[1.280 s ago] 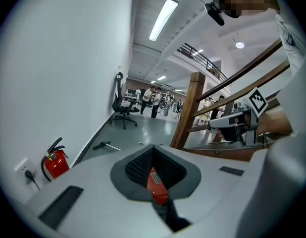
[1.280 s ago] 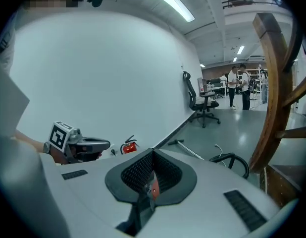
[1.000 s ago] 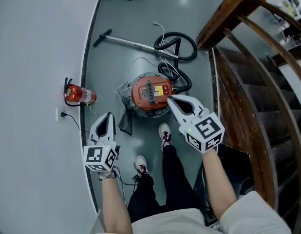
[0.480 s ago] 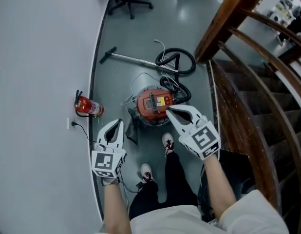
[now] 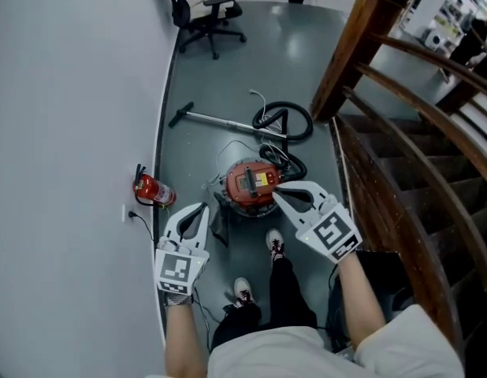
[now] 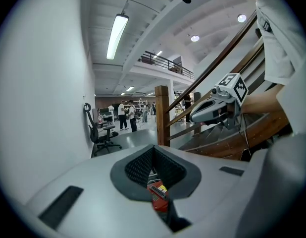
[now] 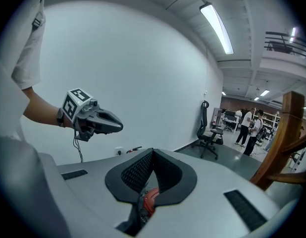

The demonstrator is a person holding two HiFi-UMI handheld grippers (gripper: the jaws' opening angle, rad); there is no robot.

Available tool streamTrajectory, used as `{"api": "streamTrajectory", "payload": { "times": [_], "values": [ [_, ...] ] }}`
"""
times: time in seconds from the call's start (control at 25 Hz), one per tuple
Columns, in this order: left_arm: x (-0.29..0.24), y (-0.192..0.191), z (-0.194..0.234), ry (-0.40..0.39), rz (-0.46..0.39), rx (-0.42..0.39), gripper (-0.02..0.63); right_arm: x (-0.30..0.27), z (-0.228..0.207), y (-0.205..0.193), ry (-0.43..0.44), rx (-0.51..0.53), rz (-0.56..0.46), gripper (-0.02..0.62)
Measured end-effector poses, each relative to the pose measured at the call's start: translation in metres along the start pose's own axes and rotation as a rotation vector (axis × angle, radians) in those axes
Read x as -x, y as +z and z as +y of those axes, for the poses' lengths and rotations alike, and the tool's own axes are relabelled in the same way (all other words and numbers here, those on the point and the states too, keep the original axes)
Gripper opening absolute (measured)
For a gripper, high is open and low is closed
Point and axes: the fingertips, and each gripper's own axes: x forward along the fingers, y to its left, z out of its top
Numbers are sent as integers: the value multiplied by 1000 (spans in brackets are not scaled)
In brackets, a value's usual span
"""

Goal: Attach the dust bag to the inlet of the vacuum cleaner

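**Head view:** The frame takes in more floor than a second ago. The vacuum cleaner (image 5: 251,183) reads smaller and lower, and an office chair (image 5: 202,10) has come in at 11 o'clock. Both grippers have drawn in toward the vacuum in the picture but are high off the floor, touching nothing. The left gripper (image 5: 202,208) is clenched and empty. The right gripper (image 5: 277,194) is the same, and its tip only overlaps the vacuum's 4 o'clock edge in the picture. The dust bag (image 5: 220,225) is probably the dark limp shape on the floor at the vacuum's 7 o'clock, though it is too small to be sure. The wand (image 5: 224,120) lies at 11 o'clock and a fire extinguisher (image 5: 153,190) at 9. My read is approach only: the bag is not picked up and attachment has not started.

**Left gripper view:** The tips meet with nothing between them, which the head view can't confirm. The red vacuum shows through the cutout at 6 o'clock and the right gripper hangs at 2 o'clock. No bag is visible here.

**Right gripper view:** The jaws are likewise together and empty, with a sliver of the red vacuum below. The left gripper is at 10 o'clock against the white wall. The bag is not in view here either.
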Motion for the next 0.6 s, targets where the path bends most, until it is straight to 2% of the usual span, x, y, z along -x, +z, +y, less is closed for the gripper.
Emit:
{"api": "streamTrajectory", "payload": {
  "times": [0.28,0.6],
  "values": [
    [42,43,-14,-14,-13,-82,0,42,24,37,-31,43,-28,26],
    [82,90,-37,-20,-80,-187,0,80,55,69,-39,65,-63,26]
  ]
}}
